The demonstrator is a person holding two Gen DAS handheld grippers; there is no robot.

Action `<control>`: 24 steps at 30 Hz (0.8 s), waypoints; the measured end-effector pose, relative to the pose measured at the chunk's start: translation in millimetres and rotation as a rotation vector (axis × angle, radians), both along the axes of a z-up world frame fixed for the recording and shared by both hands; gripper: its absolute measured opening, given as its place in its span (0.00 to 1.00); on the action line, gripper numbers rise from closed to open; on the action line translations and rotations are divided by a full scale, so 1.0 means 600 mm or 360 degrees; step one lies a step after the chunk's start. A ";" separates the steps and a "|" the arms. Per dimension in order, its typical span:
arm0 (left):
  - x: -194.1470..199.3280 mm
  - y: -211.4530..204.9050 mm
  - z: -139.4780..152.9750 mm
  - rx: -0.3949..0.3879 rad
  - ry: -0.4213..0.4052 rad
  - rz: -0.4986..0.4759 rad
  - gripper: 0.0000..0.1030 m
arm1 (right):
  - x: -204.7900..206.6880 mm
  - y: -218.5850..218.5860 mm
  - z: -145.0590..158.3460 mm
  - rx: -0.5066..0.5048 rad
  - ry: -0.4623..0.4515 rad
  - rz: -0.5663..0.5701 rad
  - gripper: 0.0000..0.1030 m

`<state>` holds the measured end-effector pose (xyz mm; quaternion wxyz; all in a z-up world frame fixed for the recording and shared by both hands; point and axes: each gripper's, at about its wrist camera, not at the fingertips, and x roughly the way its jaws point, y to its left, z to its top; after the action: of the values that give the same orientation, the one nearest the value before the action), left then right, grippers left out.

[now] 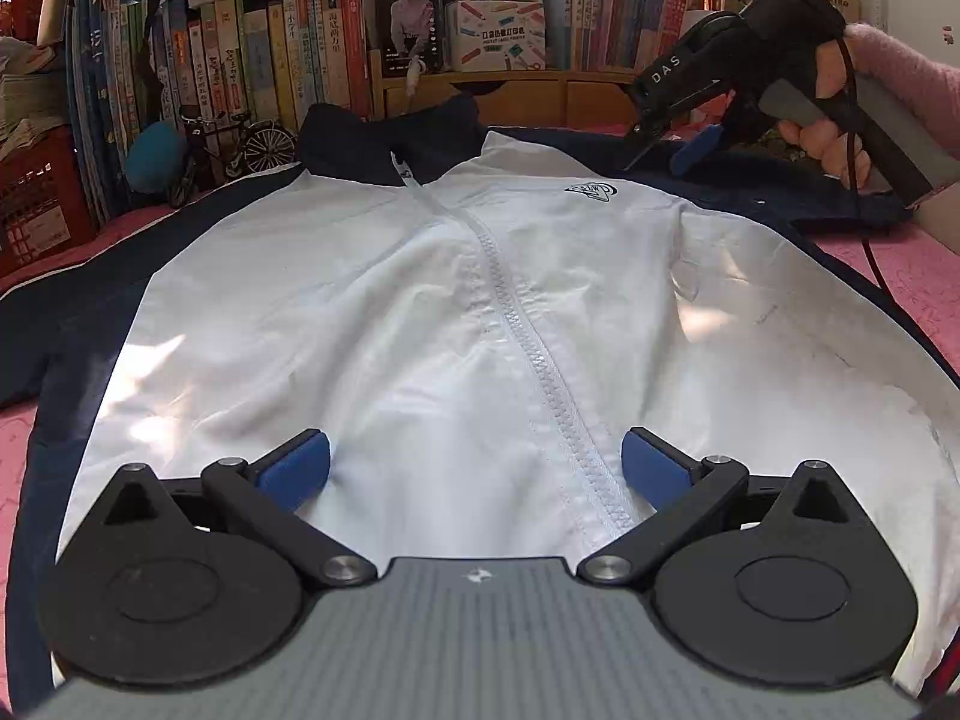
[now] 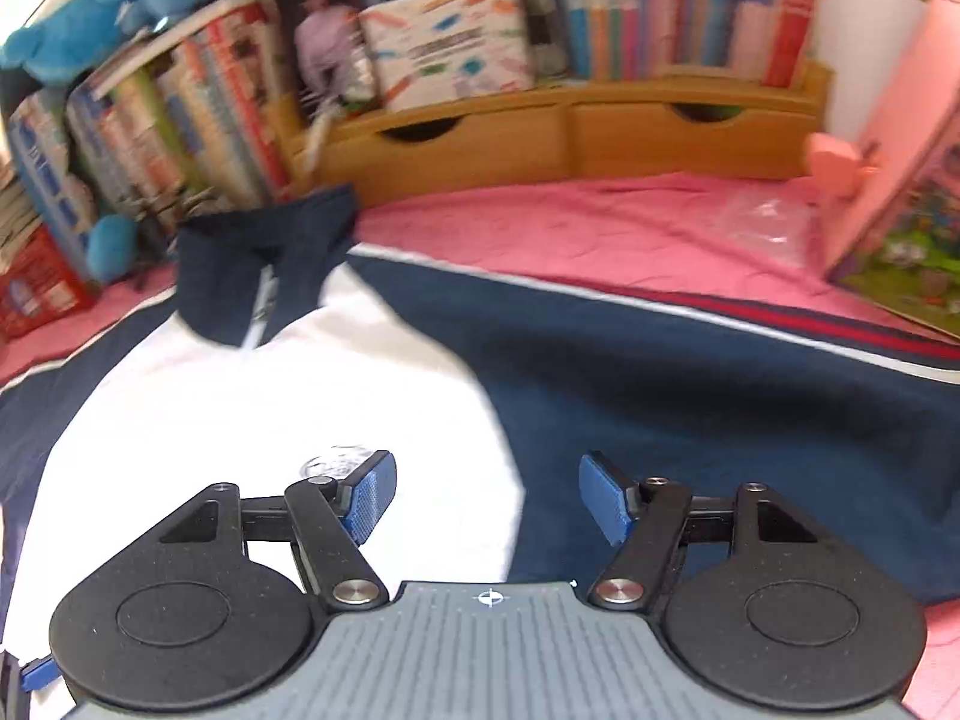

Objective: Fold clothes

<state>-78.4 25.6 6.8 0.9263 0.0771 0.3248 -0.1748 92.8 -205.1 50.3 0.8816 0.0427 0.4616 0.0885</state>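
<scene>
The left gripper point(image 1: 475, 468) hovers low over the near hem of the jacket point(image 1: 420, 312), its blue pads spread wide to either side of the zip point(image 1: 528, 348) and holding nothing. The right gripper point(image 2: 487, 498) is about half open, also empty, poised above the seam where the white chest meets the navy sleeve point(image 2: 690, 390); from the left wrist view it hangs at the far right, near the shoulder, gripped by a hand point(image 1: 834, 138) in a fluffy pink sleeve.

The jacket lies face up and zipped on a pink cloth-covered table point(image 2: 600, 228), collar point(image 2: 264, 264) at the far end toward the bookshelf point(image 1: 270, 60), sleeves spread left and right.

To start the fold cleanly, I'd pinch the right sleeve at its shoulder seam, catching only that layer, and swing it across the chest while the left gripper steadies the hem.

The fabric looks thin, smooth and slightly crinkled, likely slippery; the plastic zip makes a stiff ridge down the middle.
</scene>
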 end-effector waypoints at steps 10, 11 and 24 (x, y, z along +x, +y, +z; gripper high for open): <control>-0.001 0.005 -0.009 -0.0029 -0.0006 0.0005 1.00 | 0.186 0.158 -0.070 -0.0331 -0.0135 0.0026 0.27; -0.001 0.006 -0.011 -0.0034 -0.0005 0.0005 1.00 | 0.207 0.153 -0.071 -0.0309 -0.0137 0.0002 0.26; 0.008 0.074 0.048 -0.0171 -0.0025 0.0025 1.00 | 0.297 0.080 -0.071 -0.0031 -0.0231 -0.0266 0.61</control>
<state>-73.4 70.0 35.8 0.9330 0.0260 0.3082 -0.1841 270.7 -156.9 7.6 0.9175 0.0659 0.3921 0.0131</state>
